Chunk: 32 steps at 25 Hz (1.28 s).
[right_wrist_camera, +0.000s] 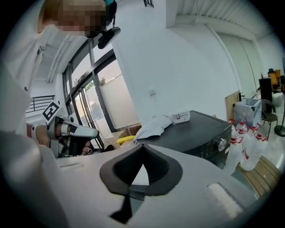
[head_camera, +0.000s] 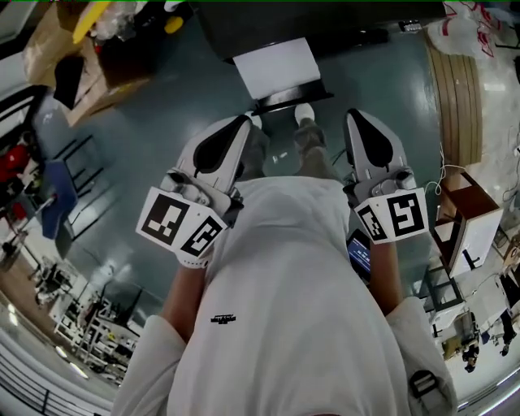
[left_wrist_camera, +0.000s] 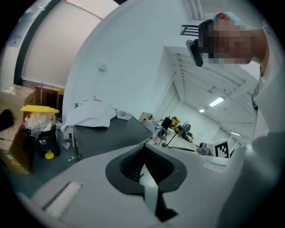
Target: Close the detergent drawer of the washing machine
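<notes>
Head view puts the washing machine [head_camera: 325, 24] at 12 o'clock, well apart from both grippers, and its detergent drawer is too unclear to locate. The left hand-held gripper [head_camera: 246, 122] and the right hand-held gripper [head_camera: 352, 115] have their jaws together, holding nothing. It seems best to step closer, then push the drawer front straight toward 12 o'clock.

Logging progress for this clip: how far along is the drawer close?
Done: nothing visible. In hand: nothing; left gripper and right gripper sit by the person's chest, fingers shut and empty, apart from the washing machine. Left: likely everything, approach and push the drawer in. The drawer itself cannot be made out, so its state is unknown.
</notes>
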Tool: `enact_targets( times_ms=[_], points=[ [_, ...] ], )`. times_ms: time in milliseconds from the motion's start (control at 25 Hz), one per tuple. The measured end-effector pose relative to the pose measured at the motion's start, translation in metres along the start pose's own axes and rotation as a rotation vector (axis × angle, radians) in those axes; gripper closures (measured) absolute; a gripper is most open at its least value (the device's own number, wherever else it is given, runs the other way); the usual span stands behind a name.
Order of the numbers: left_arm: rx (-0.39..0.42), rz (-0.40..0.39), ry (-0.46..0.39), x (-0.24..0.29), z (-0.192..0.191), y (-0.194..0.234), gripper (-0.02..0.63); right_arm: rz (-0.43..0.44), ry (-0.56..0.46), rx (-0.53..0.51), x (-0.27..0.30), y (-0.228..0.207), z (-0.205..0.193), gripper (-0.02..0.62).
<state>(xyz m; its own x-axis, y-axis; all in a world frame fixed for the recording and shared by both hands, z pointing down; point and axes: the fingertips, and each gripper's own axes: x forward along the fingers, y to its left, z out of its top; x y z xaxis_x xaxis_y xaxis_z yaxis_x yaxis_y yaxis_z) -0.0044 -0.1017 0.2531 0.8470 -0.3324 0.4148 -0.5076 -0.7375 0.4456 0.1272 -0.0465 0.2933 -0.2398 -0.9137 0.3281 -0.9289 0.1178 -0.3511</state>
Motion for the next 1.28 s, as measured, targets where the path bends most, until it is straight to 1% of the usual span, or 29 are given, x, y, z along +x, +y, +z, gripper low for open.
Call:
enact_targets(
  times_ms=[120, 280, 480, 600, 720, 960, 1080, 1280],
  points=[
    [0.022, -0.056, 0.03, -0.001, -0.001, 0.008, 0.591, -0.028, -0.036, -0.015, 0.004, 0.009, -0.006, 0.603],
    [0.041, -0.133, 0.068, -0.01, -0.006, 0.018, 0.591, -0.078, -0.05, -0.06, 0.005, 0.028, -0.022, 0.601],
    [0.064, -0.196, 0.088, -0.011, -0.015, 0.032, 0.591, -0.148, -0.018, -0.082, 0.006, 0.035, -0.056, 0.596],
    [0.078, -0.234, 0.101, -0.006, -0.023, 0.034, 0.591, -0.178, -0.017, -0.092, 0.006, 0.034, -0.072, 0.595],
    [0.087, -0.266, 0.113, -0.014, -0.029, 0.042, 0.591, -0.213, -0.017, -0.103, 0.014, 0.044, -0.085, 0.595],
    [0.071, -0.303, 0.151, -0.013, -0.051, 0.056, 0.591, -0.254, -0.029, -0.095, 0.035, 0.045, -0.112, 0.595],
    [0.065, -0.294, 0.166, -0.01, -0.059, 0.062, 0.591, -0.258, -0.018, -0.09, 0.043, 0.04, -0.127, 0.595],
    [0.056, -0.286, 0.184, 0.0, -0.066, 0.065, 0.591, -0.29, 0.006, -0.077, 0.052, 0.017, -0.15, 0.595]
  ],
)
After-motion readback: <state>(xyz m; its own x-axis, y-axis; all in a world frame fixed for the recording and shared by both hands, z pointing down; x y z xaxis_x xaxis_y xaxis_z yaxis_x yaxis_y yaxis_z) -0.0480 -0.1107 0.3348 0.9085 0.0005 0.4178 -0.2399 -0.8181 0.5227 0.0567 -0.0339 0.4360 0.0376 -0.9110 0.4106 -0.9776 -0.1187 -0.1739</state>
